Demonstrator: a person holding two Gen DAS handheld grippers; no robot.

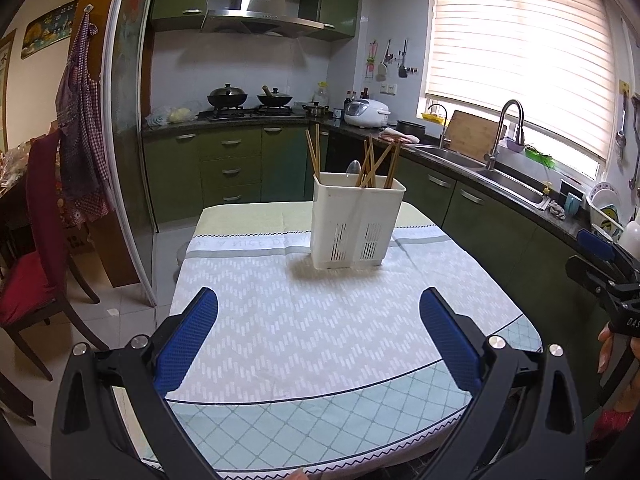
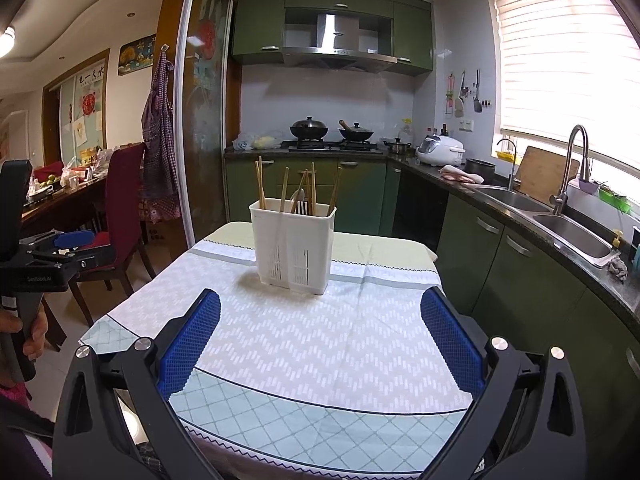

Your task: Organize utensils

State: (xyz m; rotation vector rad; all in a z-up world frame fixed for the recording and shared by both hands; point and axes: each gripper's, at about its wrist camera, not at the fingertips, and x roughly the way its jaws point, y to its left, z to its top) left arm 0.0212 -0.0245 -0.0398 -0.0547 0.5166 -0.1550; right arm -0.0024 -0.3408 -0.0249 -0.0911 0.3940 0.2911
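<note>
A white slotted utensil holder (image 1: 355, 220) stands upright on the table; it also shows in the right wrist view (image 2: 294, 242). Several wooden chopsticks (image 1: 313, 152) and a metal spoon (image 1: 353, 167) stick up out of it, also seen in the right wrist view as chopsticks (image 2: 261, 182) and spoon (image 2: 297, 199). My left gripper (image 1: 318, 312) is open and empty, held above the near part of the table, well short of the holder. My right gripper (image 2: 320, 312) is also open and empty, at a similar distance. Each gripper shows at the edge of the other's view.
The table carries a white and pale green patterned cloth (image 1: 320, 332). Green cabinets and a counter with a sink (image 2: 572, 232) run along the right. A stove with woks (image 1: 248, 100) is at the back. A red-cushioned chair (image 1: 36, 240) stands at the left.
</note>
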